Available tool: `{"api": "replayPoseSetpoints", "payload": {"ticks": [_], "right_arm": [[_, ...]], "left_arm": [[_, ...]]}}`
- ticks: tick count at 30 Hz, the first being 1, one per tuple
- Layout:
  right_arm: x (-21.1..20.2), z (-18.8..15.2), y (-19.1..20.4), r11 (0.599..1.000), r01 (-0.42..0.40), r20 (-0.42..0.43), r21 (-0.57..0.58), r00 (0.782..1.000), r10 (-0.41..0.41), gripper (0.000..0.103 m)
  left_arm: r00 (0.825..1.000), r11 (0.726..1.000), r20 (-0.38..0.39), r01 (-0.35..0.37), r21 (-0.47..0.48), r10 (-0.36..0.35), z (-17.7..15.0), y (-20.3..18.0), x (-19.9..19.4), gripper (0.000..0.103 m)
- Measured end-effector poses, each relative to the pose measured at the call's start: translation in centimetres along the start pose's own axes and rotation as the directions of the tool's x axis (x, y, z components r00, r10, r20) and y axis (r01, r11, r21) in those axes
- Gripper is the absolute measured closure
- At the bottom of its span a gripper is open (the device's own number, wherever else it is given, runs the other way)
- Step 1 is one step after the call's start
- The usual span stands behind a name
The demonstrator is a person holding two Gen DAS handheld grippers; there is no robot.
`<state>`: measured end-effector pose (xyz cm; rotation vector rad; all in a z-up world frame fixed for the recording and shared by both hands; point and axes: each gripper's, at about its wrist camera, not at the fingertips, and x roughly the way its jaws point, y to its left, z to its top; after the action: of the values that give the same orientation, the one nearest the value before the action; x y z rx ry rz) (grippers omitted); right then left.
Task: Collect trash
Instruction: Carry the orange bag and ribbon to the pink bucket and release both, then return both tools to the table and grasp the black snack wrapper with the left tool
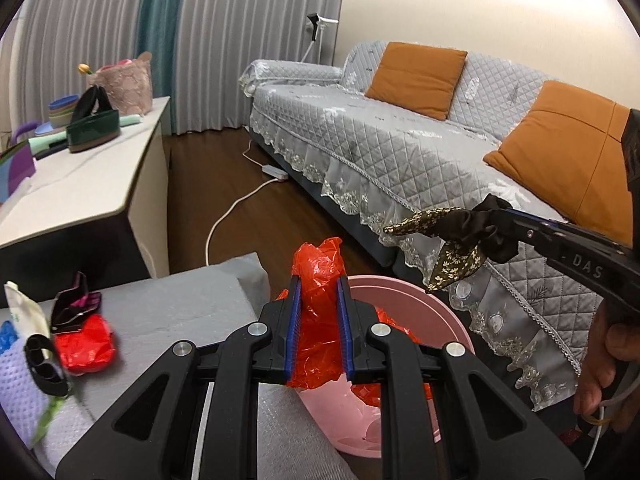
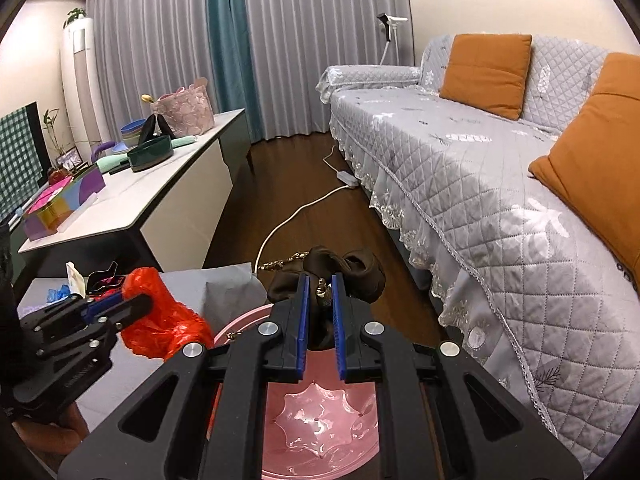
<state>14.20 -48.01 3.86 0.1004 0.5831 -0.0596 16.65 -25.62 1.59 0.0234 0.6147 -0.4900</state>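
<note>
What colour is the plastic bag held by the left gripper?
Bright red-orange plastic bag, clearest in the left wrist view, between the left gripper pads.

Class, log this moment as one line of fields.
left gripper: shut on crumpled red plastic bag | right gripper: shut on brown fabric scrunchie | both above round pink plastic bin

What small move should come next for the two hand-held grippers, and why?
Probably open the left hand-held gripper: its red plastic bag hangs above the pink bin, so it should drop inside. The right hand-held gripper, shut on the brown scrunchie above the bin, could release after.
</note>
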Motion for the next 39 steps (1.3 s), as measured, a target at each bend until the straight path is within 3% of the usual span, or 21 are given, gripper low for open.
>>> {"api": "replayPoseSetpoints", "payload": {"ticks": [5, 6, 7, 8, 9, 10, 12, 20, 29, 35, 39], "right_arm": [[0.4, -0.1, 0.1, 1.000, 0.003, -0.010, -0.006, 1.000, -0.003, 0.091], [0.5, -0.1, 0.0, 1.000, 0.004, -0.010, -0.006, 1.000, -0.004, 0.085], [0.5, -0.1, 0.0, 1.000, 0.005, -0.010, -0.003, 1.000, -0.005, 0.084], [0.7, -0.1, 0.0, 1.000, 0.004, -0.016, 0.002, 1.000, -0.004, 0.076], [0.8, -0.1, -0.1, 1.000, 0.003, -0.020, 0.007, 1.000, -0.003, 0.066], [0.8, -0.1, -0.2, 1.000, 0.005, -0.019, 0.013, 1.000, -0.005, 0.063], [0.6, 0.1, -0.1, 1.000, 0.016, -0.011, 0.016, 1.000, -0.016, 0.057], [-0.9, 0.8, 1.8, 1.000, -0.018, 0.027, 0.016, 0.999, 0.018, 0.055], [-4.0, 1.1, 8.2, 0.989, -0.145, 0.070, -0.018, 0.987, 0.146, 0.055], [-4.5, 0.1, 13.6, 0.966, -0.238, 0.061, -0.100, 0.968, 0.244, 0.055], [-3.4, -0.9, 16.6, 0.944, -0.310, 0.014, -0.111, 0.950, 0.313, 0.055]], "left_arm": [[1.000, 1.000, -0.024, 0.019, 0.005, -0.019, -0.1, -0.3, 1.3, 0.086], [0.999, 0.999, -0.033, 0.031, 0.006, -0.031, -0.1, -0.3, 1.5, 0.084], [0.999, 0.999, -0.040, 0.037, 0.008, -0.036, -0.1, -0.4, 1.6, 0.075], [0.998, 0.999, -0.046, 0.036, 0.008, -0.036, -0.1, -0.3, 1.7, 0.058], [0.998, 0.999, -0.045, 0.033, 0.000, -0.033, -0.1, -0.1, 1.5, 0.053], [0.999, 0.999, -0.041, 0.032, -0.007, -0.032, -0.1, 0.0, 1.3, 0.052], [0.999, 1.000, -0.041, 0.026, -0.014, -0.026, -0.2, 0.4, 0.6, 0.052], [1.000, 1.000, -0.008, -0.020, -0.013, 0.020, -0.9, 1.9, -4.1, 0.052], [0.993, 0.992, 0.035, -0.110, -0.059, 0.112, -2.3, 6.1, -11.6, 0.052], [0.977, 0.976, 0.061, -0.198, -0.089, 0.204, -3.4, 10.1, -16.9, 0.052], [0.956, 0.953, 0.083, -0.267, -0.145, 0.280, -4.6, 13.3, -20.1, 0.052]]}}
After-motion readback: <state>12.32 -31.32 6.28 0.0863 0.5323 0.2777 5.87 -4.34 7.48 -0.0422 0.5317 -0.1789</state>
